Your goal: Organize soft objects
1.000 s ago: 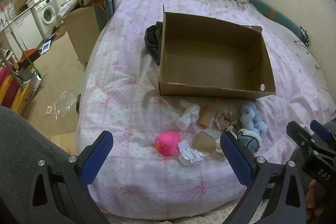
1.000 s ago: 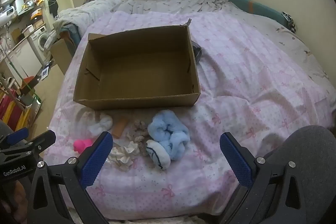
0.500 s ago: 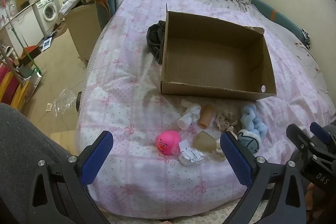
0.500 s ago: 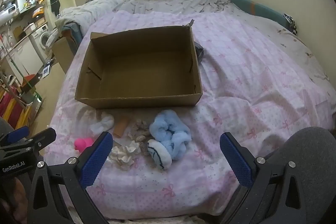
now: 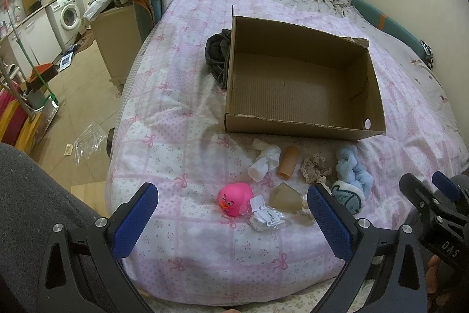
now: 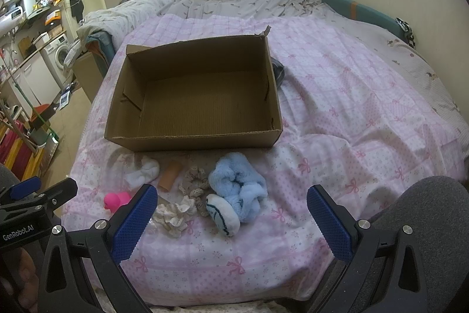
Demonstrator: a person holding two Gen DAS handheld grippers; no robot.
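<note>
An empty cardboard box [image 5: 302, 78] [image 6: 193, 96] stands on the pink bed. In front of it lie several soft items: a pink duck [image 5: 235, 198] [image 6: 117, 200], a white sock [image 5: 265, 162] [image 6: 143, 170], a tan tube [image 5: 288, 165] [image 6: 170, 175], a beige scrunchie [image 5: 315, 170] [image 6: 195, 185], a cream scrunchie [image 6: 174, 214], a blue fluffy cloth [image 5: 351, 170] [image 6: 239, 185], a white pouch [image 5: 348, 195] [image 6: 221, 213], a tan wedge [image 5: 285, 197] and a wrapped packet [image 5: 266, 216]. My left gripper [image 5: 231, 222] is open above the duck. My right gripper [image 6: 231, 222] is open above the white pouch. Both are empty.
Dark clothing [image 5: 217, 55] lies against the box's left side. The bed's left edge drops to a floor with a plastic bag [image 5: 88, 137], a wooden cabinet [image 5: 117, 43] and a washing machine [image 5: 69, 15]. Rumpled bedding [image 6: 263, 5] lies at the far end by the wall.
Both grippers have drifted slightly, so the box and the items sit a little lower in view. Nothing on the bed has moved and both grippers stay open.
</note>
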